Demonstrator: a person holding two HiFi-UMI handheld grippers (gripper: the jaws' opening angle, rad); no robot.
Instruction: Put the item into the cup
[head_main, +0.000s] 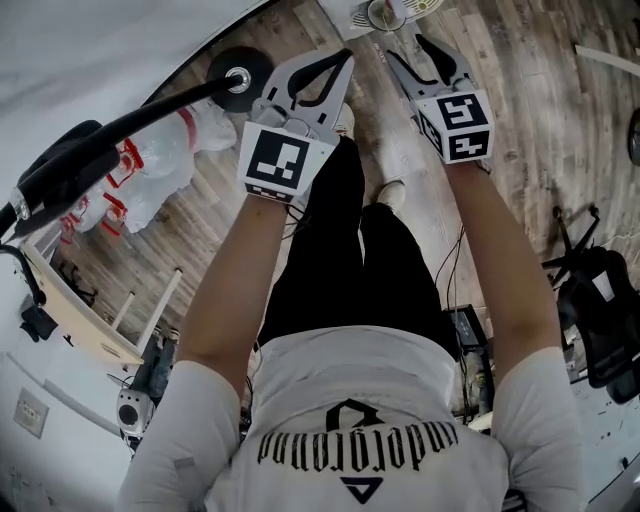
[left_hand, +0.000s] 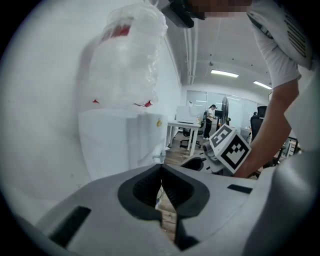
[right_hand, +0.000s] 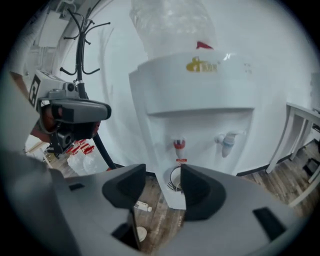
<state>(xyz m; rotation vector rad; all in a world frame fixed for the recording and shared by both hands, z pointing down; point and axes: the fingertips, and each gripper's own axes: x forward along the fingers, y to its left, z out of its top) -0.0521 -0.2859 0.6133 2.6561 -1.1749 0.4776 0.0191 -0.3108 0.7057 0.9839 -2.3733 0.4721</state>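
Wood floor (head_main: 520, 130) lies under the standing person, who holds both tools out toward a white water dispenser (right_hand: 200, 100). The right gripper (right_hand: 163, 176) has its jaws wide apart with nothing between them. Beyond the gap, the cup (right_hand: 175, 179) sits on the dispenser's drip tray, below the red tap (right_hand: 179, 145). What the cup holds cannot be made out. A small white item (right_hand: 141, 205) lies on the floor just short of the tray, outside the cup. The left gripper (left_hand: 161, 170) has its jaws closed together on nothing and points at the dispenser's side, beside the right one.
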